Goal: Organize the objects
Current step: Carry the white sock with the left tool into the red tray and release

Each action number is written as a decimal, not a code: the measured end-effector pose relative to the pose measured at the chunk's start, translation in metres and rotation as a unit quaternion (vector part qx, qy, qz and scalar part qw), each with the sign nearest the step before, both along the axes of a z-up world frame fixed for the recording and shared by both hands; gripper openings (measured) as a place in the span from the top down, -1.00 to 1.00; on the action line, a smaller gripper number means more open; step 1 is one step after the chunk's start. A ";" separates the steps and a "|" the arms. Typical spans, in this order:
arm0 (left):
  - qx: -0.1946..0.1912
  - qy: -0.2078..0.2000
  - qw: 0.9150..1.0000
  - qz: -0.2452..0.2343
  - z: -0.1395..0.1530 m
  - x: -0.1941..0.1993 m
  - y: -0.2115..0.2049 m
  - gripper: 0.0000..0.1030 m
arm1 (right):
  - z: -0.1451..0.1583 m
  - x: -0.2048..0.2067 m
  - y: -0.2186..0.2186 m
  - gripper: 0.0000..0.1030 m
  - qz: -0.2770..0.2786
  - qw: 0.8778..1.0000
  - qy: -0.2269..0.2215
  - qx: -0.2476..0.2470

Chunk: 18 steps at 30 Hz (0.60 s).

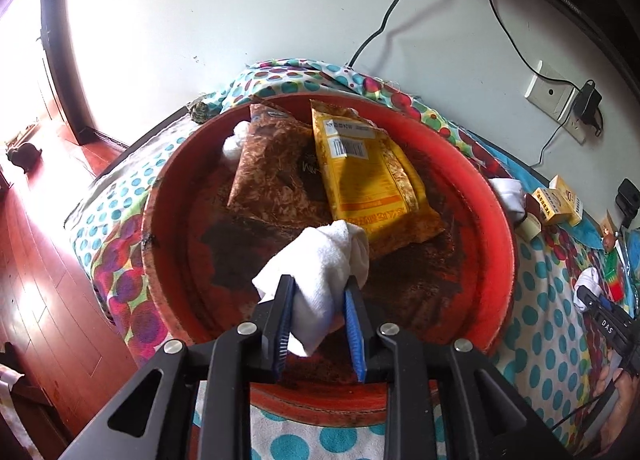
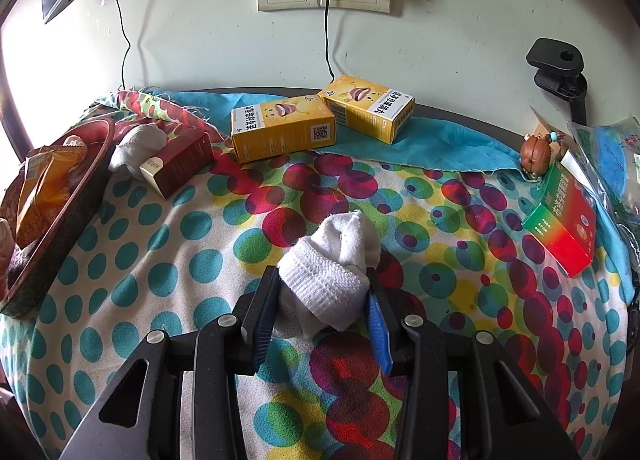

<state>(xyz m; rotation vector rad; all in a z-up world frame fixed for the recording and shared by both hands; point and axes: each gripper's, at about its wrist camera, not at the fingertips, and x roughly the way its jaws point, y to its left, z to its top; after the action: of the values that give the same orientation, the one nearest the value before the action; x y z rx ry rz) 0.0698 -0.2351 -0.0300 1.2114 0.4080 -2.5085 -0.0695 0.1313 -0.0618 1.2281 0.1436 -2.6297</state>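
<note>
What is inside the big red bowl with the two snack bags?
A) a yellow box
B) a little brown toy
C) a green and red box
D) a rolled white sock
D: a rolled white sock lies in the red bowl beside the brown bag and the yellow bag; the boxes and the toy are out on the cloth.

Open cloth (image 2: 168, 260) mid-table; boxes (image 2: 282, 131) along wall, basin (image 1: 496, 244) at left.
</note>
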 end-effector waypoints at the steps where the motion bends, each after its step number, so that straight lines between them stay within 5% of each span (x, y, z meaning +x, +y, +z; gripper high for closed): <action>1: 0.000 0.001 1.000 0.001 0.000 0.001 -0.001 0.47 | 0.000 0.000 0.000 0.25 0.000 1.000 0.000 0.001; 8: 0.013 0.013 1.000 0.013 0.006 0.008 -0.006 0.23 | 0.000 0.001 -0.001 0.25 0.001 1.000 0.003 0.008; 18: 0.002 0.030 0.999 0.011 0.015 0.023 -0.002 0.14 | 0.009 0.010 -0.003 0.35 0.010 0.999 0.030 0.016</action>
<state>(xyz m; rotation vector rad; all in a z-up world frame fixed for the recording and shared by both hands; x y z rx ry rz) 0.0930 -0.2374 -0.0154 1.1291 0.4387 -2.5318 -0.0592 0.1281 -0.0530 1.1518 0.2065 -2.6586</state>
